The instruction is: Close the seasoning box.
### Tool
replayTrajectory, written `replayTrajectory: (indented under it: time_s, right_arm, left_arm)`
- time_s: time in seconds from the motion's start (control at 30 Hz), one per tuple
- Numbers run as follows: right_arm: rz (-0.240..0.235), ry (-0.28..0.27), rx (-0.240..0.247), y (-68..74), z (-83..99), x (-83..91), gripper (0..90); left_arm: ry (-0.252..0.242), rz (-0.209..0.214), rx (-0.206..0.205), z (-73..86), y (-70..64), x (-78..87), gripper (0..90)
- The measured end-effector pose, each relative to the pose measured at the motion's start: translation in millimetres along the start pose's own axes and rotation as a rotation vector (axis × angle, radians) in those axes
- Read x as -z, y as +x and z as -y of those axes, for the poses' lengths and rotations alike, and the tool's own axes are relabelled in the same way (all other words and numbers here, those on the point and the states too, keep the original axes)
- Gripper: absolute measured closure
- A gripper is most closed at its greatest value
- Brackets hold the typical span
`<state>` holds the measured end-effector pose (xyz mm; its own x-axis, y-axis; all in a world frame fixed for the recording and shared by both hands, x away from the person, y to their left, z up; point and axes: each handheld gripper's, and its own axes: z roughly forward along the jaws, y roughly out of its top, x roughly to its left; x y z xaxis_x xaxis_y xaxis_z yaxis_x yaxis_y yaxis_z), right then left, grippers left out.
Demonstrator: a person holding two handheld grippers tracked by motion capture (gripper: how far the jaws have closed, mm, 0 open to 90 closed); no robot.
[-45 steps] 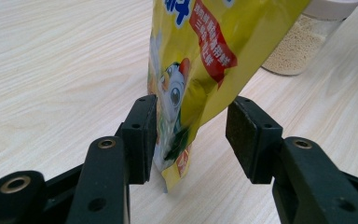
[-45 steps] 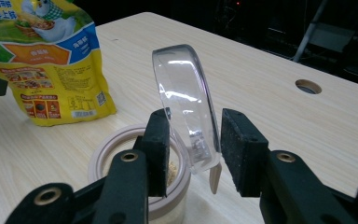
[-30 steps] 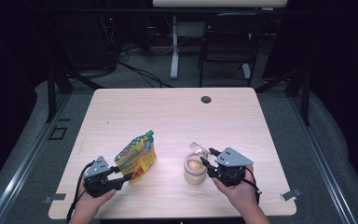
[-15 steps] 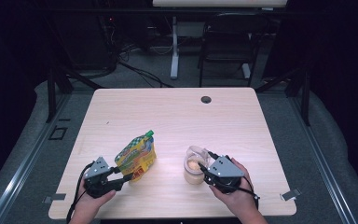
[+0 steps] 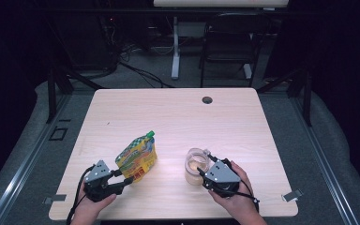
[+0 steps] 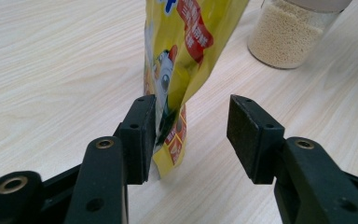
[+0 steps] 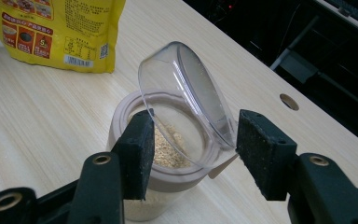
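Right gripper sits closer to the jar than 1.0 s ago: it has moved in from the jar's right side, and its jaws now reach over the jar's rim. Left gripper keeps the same place at the pouch's lower corner; pouch and jar have not shifted on the table.

Largest to smallest:
- Table: pale wood, with 1 round grommet hole near the far edge.
- Pouch: yellow, printed, green cap at its top corner, standing tilted left of the jar, well apart from it.
- Jar: clear, with a beige collar, holding pale grains. Its clear hinged lid stands open, tilted up.

Right gripper, own view: jaws apart, 1 pad on each side of the raised lid. Left pad lies over the jar's mouth, right pad just outside the collar near the hinge. Cannot tell whether either pad touches the lid.

Left gripper, own view: jaws apart. Pouch's bottom edge lies between them, against the left pad; right pad is clear of it. Jar stands beyond the pouch.
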<state>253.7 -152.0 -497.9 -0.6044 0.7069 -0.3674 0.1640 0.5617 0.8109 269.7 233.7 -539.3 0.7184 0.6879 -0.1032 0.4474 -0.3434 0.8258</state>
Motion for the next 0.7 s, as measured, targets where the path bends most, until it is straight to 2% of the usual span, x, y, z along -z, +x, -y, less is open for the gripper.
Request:
replayTrajectory:
  time_s: [0.37, 0.53, 0.57, 0.7]
  right_arm:
    - [-0.032, 0.028, -0.018, 1.8, 1.6, -3.7, 38.1]
    - [-0.045, 0.049, -0.01, 3.8, 5.2, -3.1, 37.4]
    - [-0.05, 0.048, -0.011, 4.0, 5.6, -2.6, 37.5]
    - [-0.065, 0.033, -0.026, 4.5, 4.9, 1.0, 37.5]
  left_arm:
    - [0.003, 0.008, 0.016, 3.9, -0.4, 2.2, 46.8]
    - [0.002, 0.003, 0.008, 4.5, -0.5, 2.6, 46.2]
    - [0.001, 0.003, 0.02, 4.8, -1.3, 2.8, 46.2]
    - [0.006, 0.001, 0.011, 5.3, -1.0, 4.4, 46.2]
